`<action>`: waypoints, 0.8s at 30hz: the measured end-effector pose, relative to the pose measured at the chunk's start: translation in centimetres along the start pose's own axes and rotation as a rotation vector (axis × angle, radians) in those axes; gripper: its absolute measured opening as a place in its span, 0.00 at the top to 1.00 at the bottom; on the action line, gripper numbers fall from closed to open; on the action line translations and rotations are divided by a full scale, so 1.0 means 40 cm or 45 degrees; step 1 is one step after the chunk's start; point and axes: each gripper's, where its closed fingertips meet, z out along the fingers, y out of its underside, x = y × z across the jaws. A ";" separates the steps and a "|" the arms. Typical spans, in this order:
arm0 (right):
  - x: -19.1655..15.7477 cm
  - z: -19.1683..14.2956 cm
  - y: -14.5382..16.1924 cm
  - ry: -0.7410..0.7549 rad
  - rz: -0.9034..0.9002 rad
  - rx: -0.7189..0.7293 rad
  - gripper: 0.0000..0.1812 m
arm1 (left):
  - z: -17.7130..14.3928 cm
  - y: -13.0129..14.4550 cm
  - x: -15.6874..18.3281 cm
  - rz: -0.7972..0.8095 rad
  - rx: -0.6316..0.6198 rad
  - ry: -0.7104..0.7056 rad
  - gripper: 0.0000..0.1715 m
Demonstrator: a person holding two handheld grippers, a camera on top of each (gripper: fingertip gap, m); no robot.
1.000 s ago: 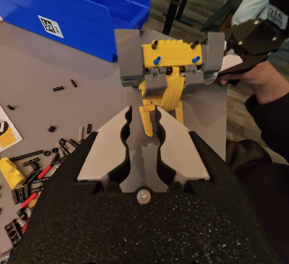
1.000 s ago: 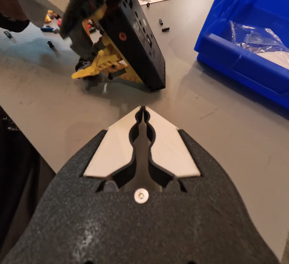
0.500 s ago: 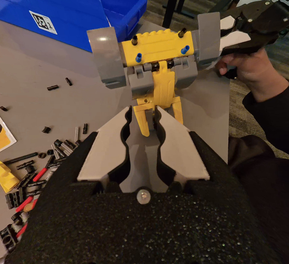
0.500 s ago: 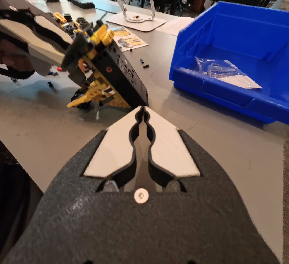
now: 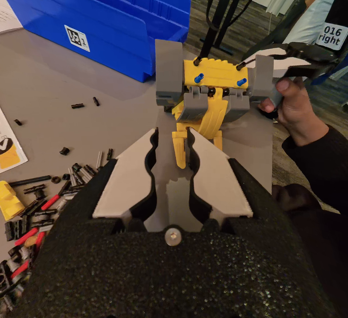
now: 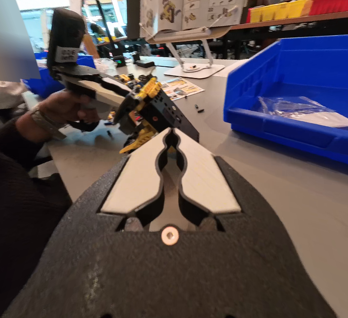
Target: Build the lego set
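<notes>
A yellow, grey and black brick-built vehicle model [image 5: 214, 75] stands tilted on the grey table [image 5: 56, 101] near its right edge. My left gripper [image 5: 172, 130] is open, with its tips at the model's front. One yellow prong [image 5: 178, 150] shows in the gap beside the right finger. The right wrist view shows this gripper [image 6: 126, 96] reaching the top of the tilted model [image 6: 160, 113]. My right gripper [image 6: 171, 130] is shut and empty, just in front of the model's black underside. In the left wrist view it [image 5: 276, 60] sits beside the model's right grey panel.
A blue bin [image 5: 94, 16] stands behind the model; in the right wrist view it [image 6: 282, 120] holds a plastic bag [image 6: 293, 109]. Loose black, red and yellow parts [image 5: 37, 205] lie at the left. A booklet on a stand [image 6: 188, 33] is at the back. The table edge [image 5: 271, 158] is close. There is about 15 cm between the tips of the two grippers.
My right gripper has risen and tilted up, so the booklet stand now shows, and it sits closer to the model. The model has shifted right in the left wrist view.
</notes>
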 end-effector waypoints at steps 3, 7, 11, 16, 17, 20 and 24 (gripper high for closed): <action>-0.014 -0.005 -0.006 -0.083 0.037 0.022 1.00 | -0.005 -0.001 -0.012 -0.012 0.005 -0.022 0.83; -0.007 -0.015 -0.018 -0.088 0.071 0.068 1.00 | -0.006 0.004 -0.023 0.020 -0.007 -0.069 0.83; 0.000 -0.019 -0.024 -0.060 0.064 0.093 1.00 | -0.001 0.012 -0.033 0.047 -0.028 -0.122 0.83; -0.004 -0.007 -0.012 -0.015 -0.004 0.043 1.00 | -0.007 0.008 -0.052 -0.047 -0.007 -0.133 0.83; -0.004 -0.006 -0.010 -0.015 -0.007 0.035 1.00 | -0.009 0.007 -0.053 -0.075 0.001 -0.121 0.83; -0.003 -0.006 -0.011 -0.016 -0.003 0.038 1.00 | -0.013 0.001 -0.054 -0.142 0.023 -0.089 0.83; 0.000 -0.012 -0.020 -0.017 0.016 0.071 1.00 | -0.016 -0.002 -0.051 -0.184 0.037 -0.058 0.83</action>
